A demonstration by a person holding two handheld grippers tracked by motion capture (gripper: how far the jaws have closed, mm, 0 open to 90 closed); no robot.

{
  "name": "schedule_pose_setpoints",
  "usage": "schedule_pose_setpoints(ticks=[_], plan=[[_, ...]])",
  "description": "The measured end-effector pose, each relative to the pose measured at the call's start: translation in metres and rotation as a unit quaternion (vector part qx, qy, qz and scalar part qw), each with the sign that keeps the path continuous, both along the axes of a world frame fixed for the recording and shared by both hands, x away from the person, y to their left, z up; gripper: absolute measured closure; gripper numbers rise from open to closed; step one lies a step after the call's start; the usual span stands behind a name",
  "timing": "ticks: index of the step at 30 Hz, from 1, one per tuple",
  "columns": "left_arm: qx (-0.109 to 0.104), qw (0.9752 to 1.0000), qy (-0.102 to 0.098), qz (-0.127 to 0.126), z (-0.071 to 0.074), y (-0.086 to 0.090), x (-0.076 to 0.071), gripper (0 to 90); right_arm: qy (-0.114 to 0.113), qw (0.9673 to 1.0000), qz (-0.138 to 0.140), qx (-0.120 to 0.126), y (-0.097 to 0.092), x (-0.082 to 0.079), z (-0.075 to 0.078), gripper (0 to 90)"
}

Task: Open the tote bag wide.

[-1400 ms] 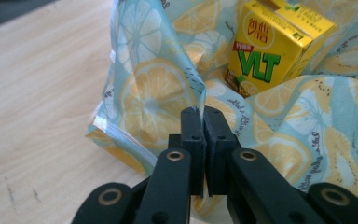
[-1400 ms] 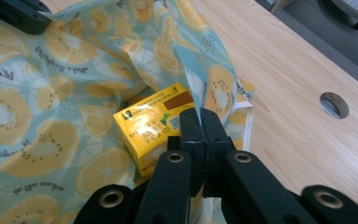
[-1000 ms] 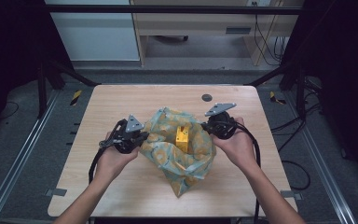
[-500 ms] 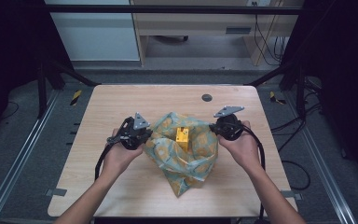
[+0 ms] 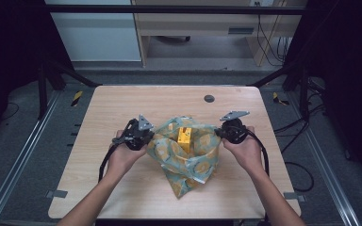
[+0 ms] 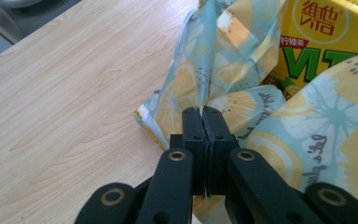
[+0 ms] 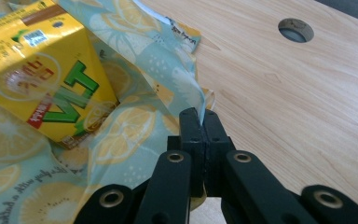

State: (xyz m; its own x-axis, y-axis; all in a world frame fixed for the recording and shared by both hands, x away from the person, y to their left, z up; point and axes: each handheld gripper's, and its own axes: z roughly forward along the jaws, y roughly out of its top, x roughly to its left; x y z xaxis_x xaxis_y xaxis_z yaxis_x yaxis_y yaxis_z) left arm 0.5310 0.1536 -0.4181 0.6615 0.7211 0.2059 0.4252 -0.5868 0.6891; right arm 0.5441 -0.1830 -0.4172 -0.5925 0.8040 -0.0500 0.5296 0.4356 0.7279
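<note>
glossy printed bag (image 5: 188, 155), matt wood table (image 5: 122, 103) — smooth

Carton (image 5: 185, 137) inside bag (image 5: 188, 160), between both grippers.

From above, my hands cover most of my left gripper (image 5: 136, 134) and my right gripper (image 5: 232, 131), so the jaws cannot be made out there. The lemon-print cloth (image 5: 188, 155) hides the lower part of the yellow drink carton (image 5: 185, 137), whose print is too small to read. In my left gripper view the picture's edge cuts the carton (image 6: 326, 42) off at the top and right. In my right gripper view, the carton (image 7: 42, 79) is cut off at the left, and folds of cloth (image 7: 135, 121) cover the surface (image 7: 284, 93) beneath.
</note>
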Motion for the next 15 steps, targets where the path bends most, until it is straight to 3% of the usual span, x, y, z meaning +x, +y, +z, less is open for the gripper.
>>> schedule_pose_setpoints(ticks=[11, 15], plan=[[0.003, 1.0000, 0.001, 0.009, -0.004, 0.004, 0.005, 89.4, 0.011, 0.9998, -0.015, 0.003, -0.011, 0.003, -0.011, 90.0], [0.011, 0.9998, 0.011, 0.012, -0.010, 0.006, 0.007, 89.3, 0.020, 0.9996, -0.021, 0.002, -0.014, 0.003, -0.017, 90.0]])
